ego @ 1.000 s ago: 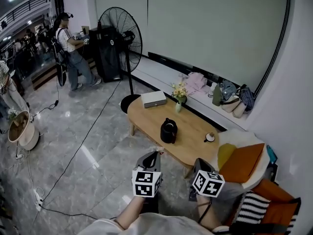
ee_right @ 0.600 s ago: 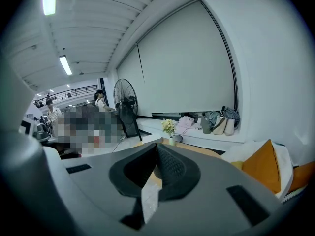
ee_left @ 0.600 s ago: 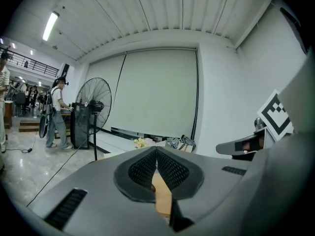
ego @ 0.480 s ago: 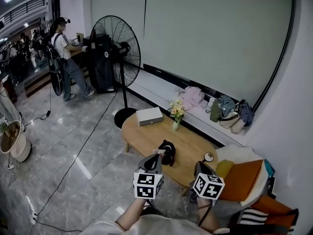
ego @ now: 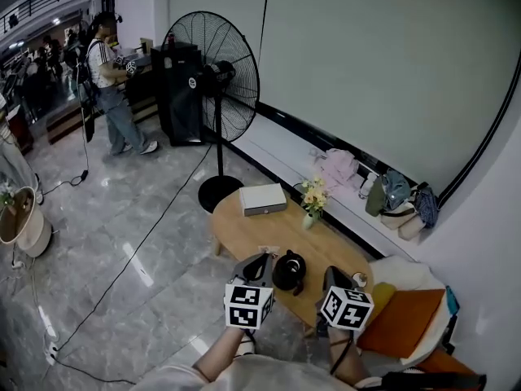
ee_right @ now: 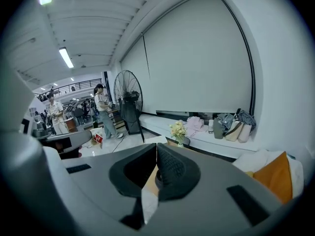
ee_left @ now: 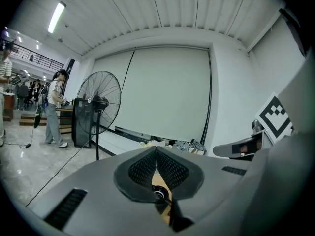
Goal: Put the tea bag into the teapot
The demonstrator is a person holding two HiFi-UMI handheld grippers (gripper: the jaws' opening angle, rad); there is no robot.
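A black teapot stands near the front edge of the oval wooden table. My left gripper hovers just left of it, with its jaws shut and nothing between them. In the left gripper view the teapot's round lid shows through the slot under the meeting pads. My right gripper is to the teapot's right, jaws together. I cannot make out a tea bag in any view.
On the table are a white box, a vase of flowers and a small cup. A big standing fan is behind the table. An orange cushion lies at the right. A person stands far left.
The table and teapot have come nearer: the teapot now sits between the two gripper tips. Both grippers keep the same shut pose.
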